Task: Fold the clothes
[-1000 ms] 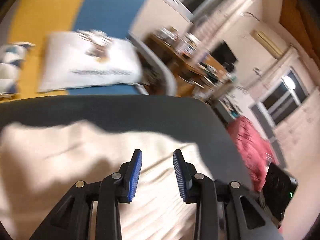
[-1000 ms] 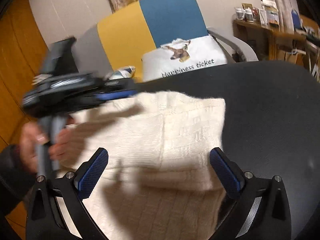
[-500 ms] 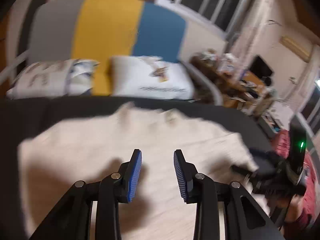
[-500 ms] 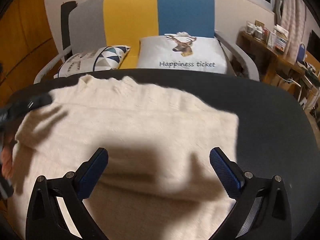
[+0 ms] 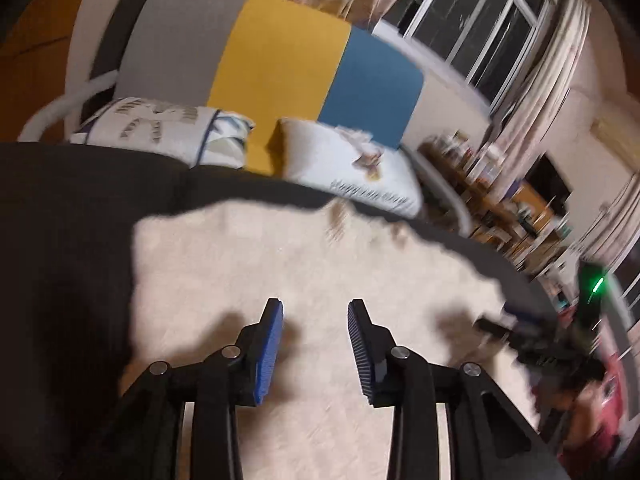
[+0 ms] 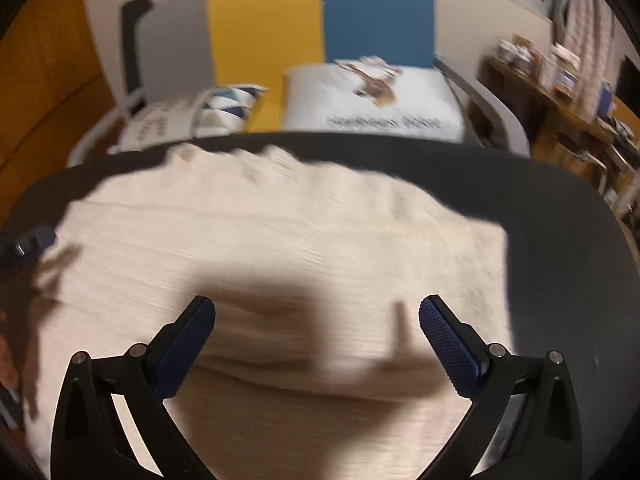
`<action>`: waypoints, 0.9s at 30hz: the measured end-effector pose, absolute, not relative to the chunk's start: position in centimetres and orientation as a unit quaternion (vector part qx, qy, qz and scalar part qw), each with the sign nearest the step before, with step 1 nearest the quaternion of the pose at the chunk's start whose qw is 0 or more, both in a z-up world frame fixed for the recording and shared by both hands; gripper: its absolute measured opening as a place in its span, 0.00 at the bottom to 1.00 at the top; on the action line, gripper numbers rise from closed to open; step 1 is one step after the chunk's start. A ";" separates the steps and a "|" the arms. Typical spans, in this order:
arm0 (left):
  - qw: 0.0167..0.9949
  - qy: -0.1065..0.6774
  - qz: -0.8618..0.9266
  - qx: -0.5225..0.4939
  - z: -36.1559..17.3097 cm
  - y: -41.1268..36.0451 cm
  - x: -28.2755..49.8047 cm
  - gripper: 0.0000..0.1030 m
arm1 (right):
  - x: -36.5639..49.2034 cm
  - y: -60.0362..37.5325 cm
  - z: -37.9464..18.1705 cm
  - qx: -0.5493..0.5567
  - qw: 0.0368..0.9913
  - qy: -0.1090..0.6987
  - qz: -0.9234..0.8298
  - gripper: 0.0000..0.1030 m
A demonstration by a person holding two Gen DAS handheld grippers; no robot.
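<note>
A cream knitted garment [image 5: 304,272] lies spread flat on a dark round table [image 5: 60,240]; it also shows in the right wrist view [image 6: 280,240] on the same table [image 6: 560,260]. My left gripper [image 5: 315,312] hovers over the garment with its jaws partly open and nothing between them. My right gripper [image 6: 317,312] is wide open and empty above the garment's near part. The right gripper appears blurred at the right edge of the left wrist view [image 5: 532,340], and the left gripper's tip peeks in at the left edge of the right wrist view [image 6: 28,242].
Behind the table stands a sofa [image 6: 320,20] with grey, yellow and blue panels and two printed cushions [image 6: 372,96]. A cluttered wooden desk [image 6: 568,92] is at the right. Windows and curtains [image 5: 480,20] fill the back wall.
The left gripper has swung left from the garment's right side to face the sofa over the garment. The right gripper's view has shifted and now looks squarely across the spread garment.
</note>
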State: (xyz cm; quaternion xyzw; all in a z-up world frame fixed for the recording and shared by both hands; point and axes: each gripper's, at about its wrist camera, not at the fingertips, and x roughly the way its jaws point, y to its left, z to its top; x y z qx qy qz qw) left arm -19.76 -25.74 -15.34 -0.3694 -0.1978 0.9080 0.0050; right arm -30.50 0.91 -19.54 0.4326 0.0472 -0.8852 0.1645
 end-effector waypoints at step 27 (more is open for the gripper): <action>0.001 -0.295 0.880 -0.373 -16.6 -30.8 -6.4 0.33 | -21.7 -1.7 -20.9 0.468 0.231 0.049 -0.852 1.00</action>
